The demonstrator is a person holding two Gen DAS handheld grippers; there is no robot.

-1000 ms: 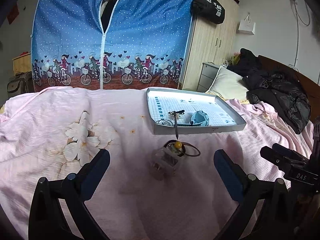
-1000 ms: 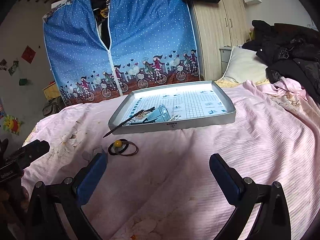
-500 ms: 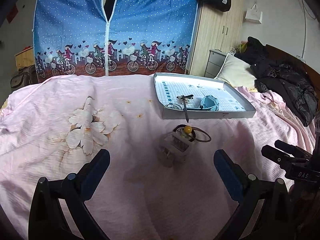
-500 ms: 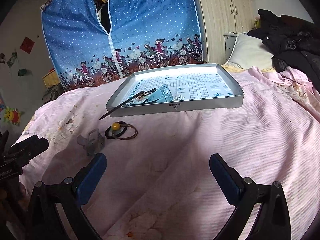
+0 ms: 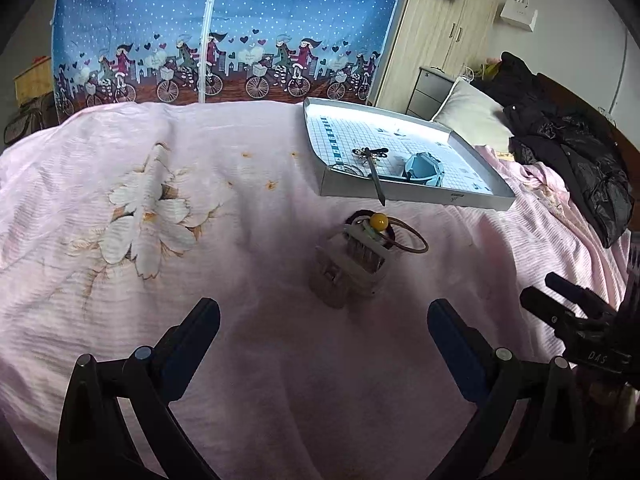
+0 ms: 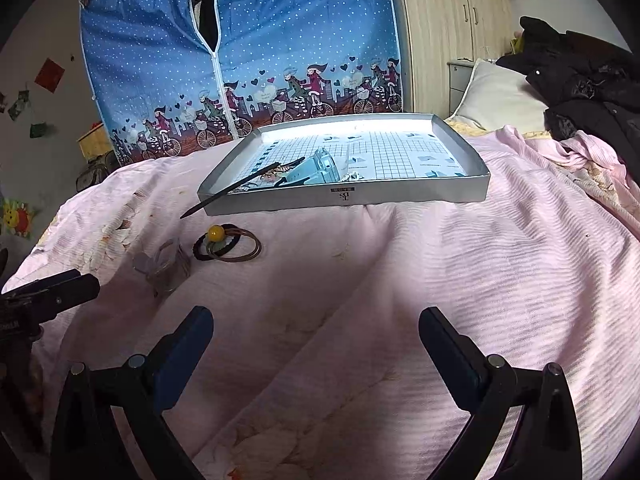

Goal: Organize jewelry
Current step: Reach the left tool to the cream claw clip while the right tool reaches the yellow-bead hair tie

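Two tools hover over a bed spread with a soft, ribbed pink cover printed with a large pale flower. The left tool stands released, its black arms spread wide and its blue-padded fingers apart over bare cloth, grasping nothing. Just ahead of it sits a small clear plastic organizer box, boxy and see-through, with thin dividers inside. Touching its far side lie looped hair ties: one thick black elastic, some thin brown rings, and a glossy round yellow bead on top. Beyond them rests a shallow rectangular tray of stiff silver-grey card, its floor lined with a blue grid print. A slim dark hair stick lies across the tray's near left edge, its pointed tip sticking out over the cover. Beside it inside the tray is a pale blue faceted case, with small metallic jewelry pieces too small to make out. The right tool is also released, its fingers wide apart above the wrinkled cover, well short of the tray. Behind stands a blue dotted fabric wardrobe with a white zip.
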